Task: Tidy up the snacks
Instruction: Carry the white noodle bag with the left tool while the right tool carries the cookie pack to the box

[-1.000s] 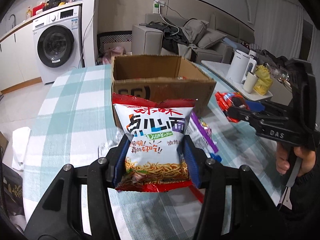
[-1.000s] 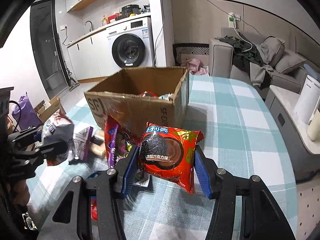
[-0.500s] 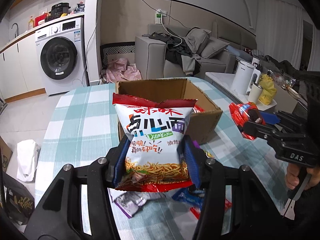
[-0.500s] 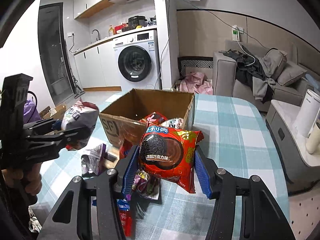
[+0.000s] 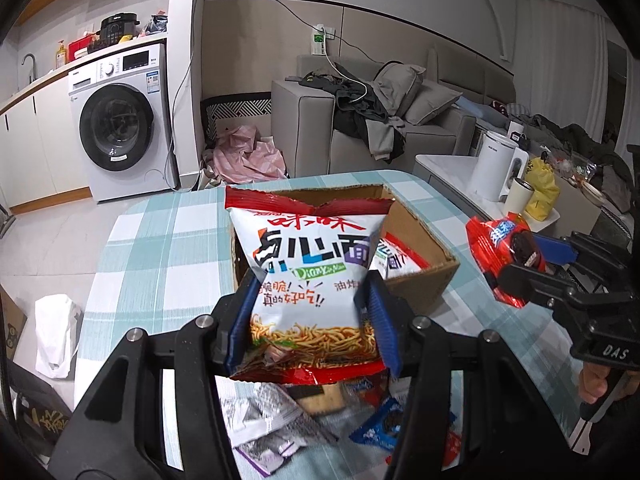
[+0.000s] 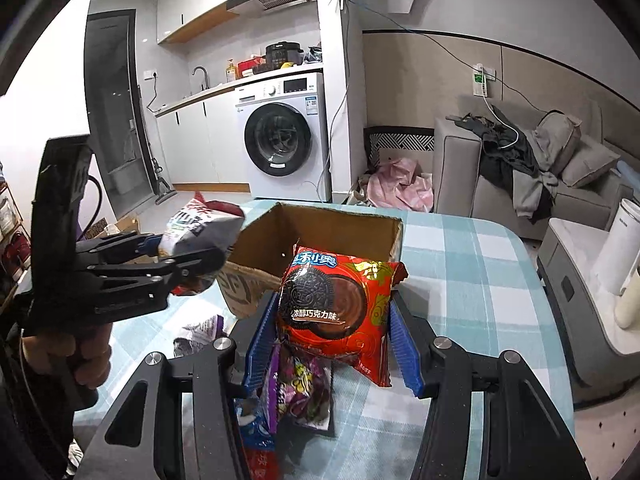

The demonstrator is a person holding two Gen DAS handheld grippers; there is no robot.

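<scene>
Inside, the cardboard box [image 5: 424, 280] holds a white noodle packet [image 5: 394, 260].

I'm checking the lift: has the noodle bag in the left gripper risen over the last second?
Yes. The noodle bag, clamped in the left gripper, now shows the cardboard box interior below it; earlier it faced the box's front wall.

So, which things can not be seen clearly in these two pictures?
- Inside of the cardboard box: left wrist view, mostly hidden by the noodle bag in the left claw.
- Loose packets on the table: right wrist view, covered by the right claw and its Oreo bag; labels unreadable.
- Person: only hands show.
</scene>
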